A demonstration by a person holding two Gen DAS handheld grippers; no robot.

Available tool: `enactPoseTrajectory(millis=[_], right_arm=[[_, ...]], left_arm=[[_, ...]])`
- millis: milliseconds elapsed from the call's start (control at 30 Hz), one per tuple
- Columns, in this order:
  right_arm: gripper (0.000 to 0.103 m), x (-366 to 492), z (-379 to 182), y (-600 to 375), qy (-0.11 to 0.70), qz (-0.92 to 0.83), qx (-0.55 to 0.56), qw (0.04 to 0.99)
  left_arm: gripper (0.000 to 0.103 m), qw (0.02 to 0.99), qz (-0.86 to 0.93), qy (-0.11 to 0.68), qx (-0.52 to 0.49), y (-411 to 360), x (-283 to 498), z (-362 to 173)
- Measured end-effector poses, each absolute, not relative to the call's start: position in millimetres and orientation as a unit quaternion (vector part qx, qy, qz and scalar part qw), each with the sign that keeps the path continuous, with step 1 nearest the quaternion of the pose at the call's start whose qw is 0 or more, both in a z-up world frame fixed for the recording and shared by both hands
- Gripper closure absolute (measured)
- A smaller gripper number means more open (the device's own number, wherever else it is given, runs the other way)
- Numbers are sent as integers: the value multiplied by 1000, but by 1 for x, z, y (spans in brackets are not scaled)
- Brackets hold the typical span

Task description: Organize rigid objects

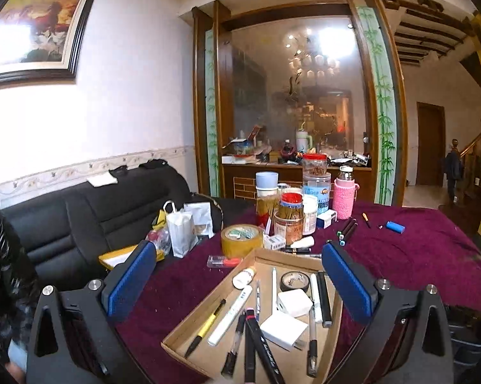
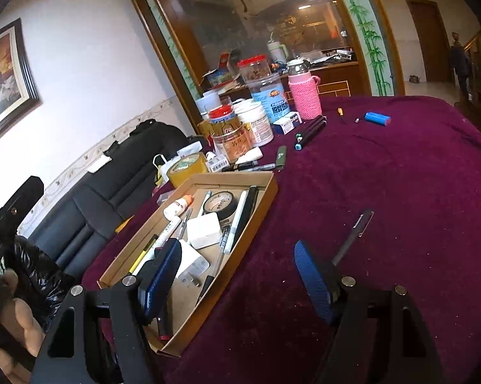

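Observation:
A shallow cardboard tray (image 1: 176, 339) (image 2: 266, 188) lies on the purple tablecloth. It holds several pens, two white chargers (image 1: 293, 302), a black tape roll (image 1: 294, 281) and a small white bottle (image 1: 243, 277). My left gripper (image 1: 240, 281) is open and empty above the tray. My right gripper (image 2: 237, 275) is open and empty, low over the tray's near right edge. A dark pen (image 2: 352, 236) lies on the cloth by its right finger. Two markers (image 2: 309, 131), a blue cylinder (image 2: 377, 118) and a green pen (image 2: 280, 156) lie loose beyond.
Jars, a pink-sleeved bottle (image 1: 343, 195) and a yellow tape roll (image 1: 241, 240) crowd the far side of the table (image 2: 400, 192). A black sofa (image 1: 80, 217) stands left, with bags by the table's left edge. A glass cabinet stands behind.

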State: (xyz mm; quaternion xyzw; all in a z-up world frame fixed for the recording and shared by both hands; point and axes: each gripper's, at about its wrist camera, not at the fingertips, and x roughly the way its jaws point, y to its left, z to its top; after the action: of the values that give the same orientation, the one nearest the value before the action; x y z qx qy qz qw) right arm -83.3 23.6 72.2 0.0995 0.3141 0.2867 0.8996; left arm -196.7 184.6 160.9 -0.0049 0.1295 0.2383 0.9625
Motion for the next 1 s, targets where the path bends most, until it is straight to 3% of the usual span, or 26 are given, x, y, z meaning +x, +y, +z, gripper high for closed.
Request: enactPoseTrajectory(millis=[133, 1000], right_arm=[[24, -87, 72, 27, 316, 290, 94, 898], [20, -118, 56, 79, 310, 283, -26, 907]], left_arm=[[0, 958, 190, 213, -34, 189, -174, 153], [0, 925, 241, 279, -89, 234, -171, 114]])
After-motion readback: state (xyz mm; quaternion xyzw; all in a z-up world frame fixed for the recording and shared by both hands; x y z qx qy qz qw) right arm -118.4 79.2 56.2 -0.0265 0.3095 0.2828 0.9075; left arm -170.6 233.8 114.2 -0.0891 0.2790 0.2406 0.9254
